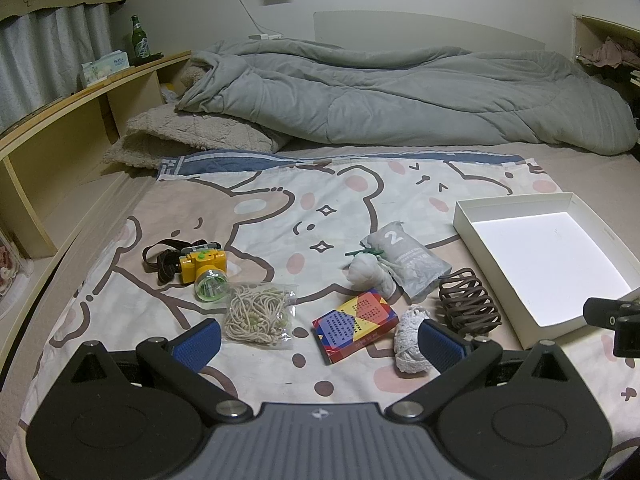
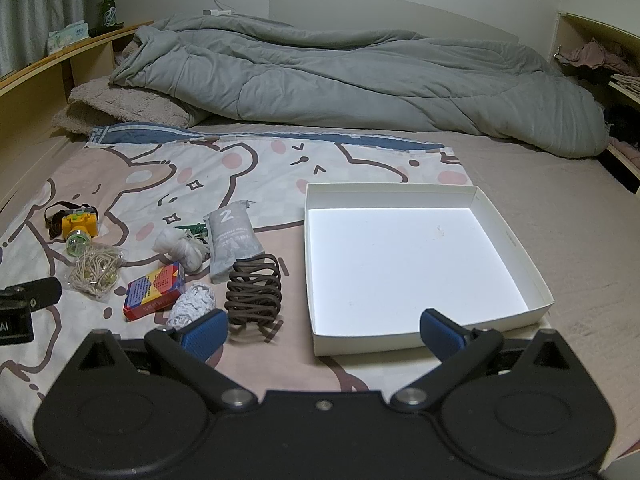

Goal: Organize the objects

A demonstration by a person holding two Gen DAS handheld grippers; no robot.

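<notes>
An empty white box [image 2: 508, 240] lies on the bed at the right; it also shows in the left wrist view [image 1: 488, 208]. Left of it lie a brown claw hair clip [image 2: 254, 290], a white lace roll [image 2: 192, 306], a red card box [image 2: 154, 290], a grey packet marked 2 [image 2: 232, 240], a white cloth bundle [image 2: 182, 250], a bag of cord [image 2: 94, 272] and a yellow headlamp [image 2: 80, 228]. My left gripper [image 1: 318, 338] is open above the card box [image 1: 354, 318]. My right gripper [image 2: 324, 330] is open at the white box's near edge.
A grey duvet [image 2: 340, 76] and a beige pillow [image 2: 120, 108] fill the back of the bed. A wooden shelf [image 1: 60, 120] with a green bottle [image 1: 138, 40] runs along the left. Shelves with clothes [image 2: 592, 56] stand at the right.
</notes>
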